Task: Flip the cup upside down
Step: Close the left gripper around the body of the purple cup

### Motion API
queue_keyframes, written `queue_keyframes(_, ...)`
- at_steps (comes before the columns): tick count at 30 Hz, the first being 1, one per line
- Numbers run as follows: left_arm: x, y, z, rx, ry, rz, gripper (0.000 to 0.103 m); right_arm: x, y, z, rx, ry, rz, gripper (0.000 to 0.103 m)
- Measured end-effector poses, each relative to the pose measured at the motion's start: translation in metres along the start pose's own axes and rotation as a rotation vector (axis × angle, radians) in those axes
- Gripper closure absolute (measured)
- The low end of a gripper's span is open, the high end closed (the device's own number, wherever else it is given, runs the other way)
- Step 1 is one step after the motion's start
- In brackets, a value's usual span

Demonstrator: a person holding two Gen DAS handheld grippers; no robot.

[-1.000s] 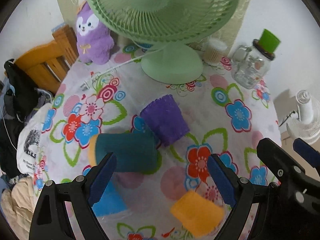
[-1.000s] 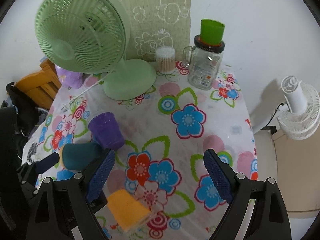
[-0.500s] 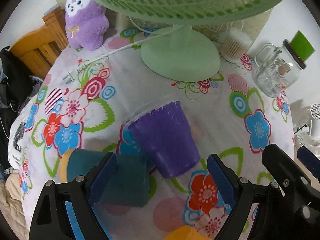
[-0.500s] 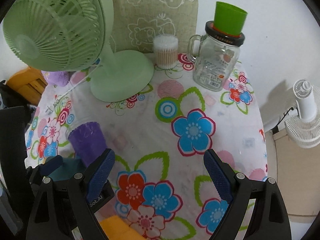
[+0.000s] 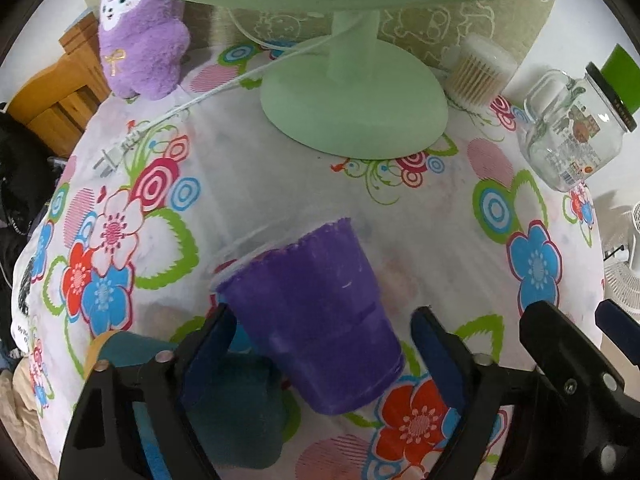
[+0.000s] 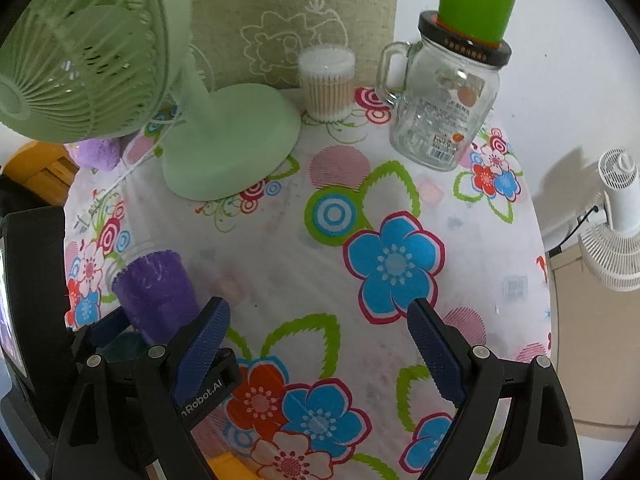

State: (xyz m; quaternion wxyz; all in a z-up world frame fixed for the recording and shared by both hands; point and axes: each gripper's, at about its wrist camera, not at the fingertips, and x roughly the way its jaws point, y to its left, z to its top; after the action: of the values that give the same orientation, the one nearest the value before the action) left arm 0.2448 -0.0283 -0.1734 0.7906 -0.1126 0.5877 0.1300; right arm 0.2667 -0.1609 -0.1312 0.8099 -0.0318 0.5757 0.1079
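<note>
Cup (image 5: 320,316), purple, stands upright on floral tablecloth (image 5: 420,220), framed between spread fingers of left gripper (image 5: 320,340), likely lined up for a side grasp. Right gripper (image 6: 318,344) hovers open over cloth, empty.

"Robot.AI" on left gripper (image 6: 172,344)

Black left tool (image 5: 320,354) and right tool (image 6: 318,340), ribbed blue pads, seemingly silver screws
</note>
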Motion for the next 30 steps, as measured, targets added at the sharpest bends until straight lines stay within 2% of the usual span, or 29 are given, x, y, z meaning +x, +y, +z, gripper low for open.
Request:
queue_keyframes(2, 0.004, -0.003, 0.001, 0.018, 0.009, -0.005, 0.032, 0.002, -0.001, -0.001, 0.004, 0.008, -0.001, 0.011)
queue_keyframes(4, 0.007, -0.002, 0.001, 0.025, 0.010, -0.019, 0.038, 0.004, -0.003, -0.001, 0.008, 0.011, -0.005, 0.011)
queue_keyframes(13, -0.013, -0.008, -0.004, 0.075, -0.039, -0.024, 0.039, -0.006, -0.004, -0.005, 0.021, -0.001, 0.012, 0.011)
queue_keyframes(22, -0.056, -0.009, -0.013, 0.092, -0.086, -0.031, 0.039, -0.045, -0.001, -0.013, 0.020, -0.051, 0.039, 0.011)
queue_keyframes(30, -0.100, -0.005, -0.037, 0.110, -0.129, -0.025, 0.039, -0.081, 0.002, -0.031, -0.002, -0.094, 0.057, 0.011)
